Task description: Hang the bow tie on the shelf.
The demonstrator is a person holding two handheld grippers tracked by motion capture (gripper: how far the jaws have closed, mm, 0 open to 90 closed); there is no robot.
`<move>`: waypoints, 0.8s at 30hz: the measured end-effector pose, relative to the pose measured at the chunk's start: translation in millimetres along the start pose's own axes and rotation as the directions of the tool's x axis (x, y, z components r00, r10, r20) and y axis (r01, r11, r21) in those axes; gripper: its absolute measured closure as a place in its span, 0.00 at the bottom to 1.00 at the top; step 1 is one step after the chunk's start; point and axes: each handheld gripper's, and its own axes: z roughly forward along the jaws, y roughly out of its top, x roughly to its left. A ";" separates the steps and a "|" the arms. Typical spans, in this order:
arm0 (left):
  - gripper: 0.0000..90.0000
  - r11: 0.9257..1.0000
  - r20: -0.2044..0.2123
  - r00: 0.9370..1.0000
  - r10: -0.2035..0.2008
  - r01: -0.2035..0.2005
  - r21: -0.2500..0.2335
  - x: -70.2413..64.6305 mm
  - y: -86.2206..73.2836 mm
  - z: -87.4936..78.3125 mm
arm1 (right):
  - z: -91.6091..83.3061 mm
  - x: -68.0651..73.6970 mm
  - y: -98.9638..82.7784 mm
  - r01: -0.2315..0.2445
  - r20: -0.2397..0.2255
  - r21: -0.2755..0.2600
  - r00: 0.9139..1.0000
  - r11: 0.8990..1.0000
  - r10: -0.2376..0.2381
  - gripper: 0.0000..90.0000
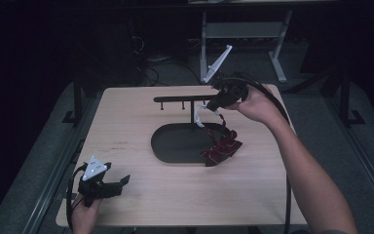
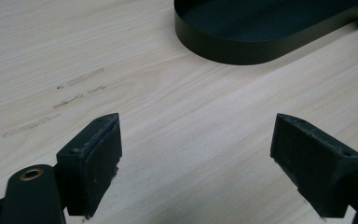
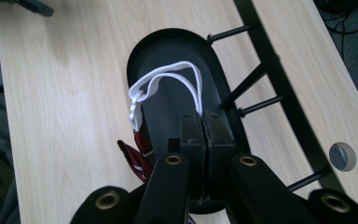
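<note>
Here, over a pale wooden counter (image 1: 141,195), a person's right claw (image 1: 213,105) is clenched on the white cord (image 3: 177,77) of a dark red patterned bag (image 1: 221,148) (possibly a small gift bag, though the dim light leaves that unsure), lifting the loop toward a black rack (image 1: 185,99) with short pegs. In the right gripper view the two black jaws stand pressed together with the cord pinched between them, the loop arching out over the black oval tray (image 3: 140,60) below. The bag itself sags half in and half over the tray's near right edge, slumped and creased.

It looks light and soft: the body folds on itself and will likely swing and twist once it leaves the tray, while the thin cord is smooth enough to slide through a loose pinch. The cord is the sensible place to take hold, near the top of the loop, so the opening stays wide enough to slip over a peg; gripping the limp body would probably crumple it.

The left claw (image 1: 119,183) rests released near the counter's near left corner, its jaws wide apart with nothing between them in the left gripper view, well away from the tray.
</note>
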 end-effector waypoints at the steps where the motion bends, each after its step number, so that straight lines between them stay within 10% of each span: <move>1: 0.18 1.000 0.000 1.000 0.001 -0.001 0.000 0.1 0.0 -0.1 | 0.2 -1.5 2.0 -0.002 0.001 -0.001 1.000 1.000 0.002 0.98; 24: 0.18 1.000 0.007 1.000 0.000 0.000 -0.003 0.0 -0.4 1.2 | 8.0 -37.8 21.4 -0.092 0.065 -0.012 0.994 0.996 0.093 0.98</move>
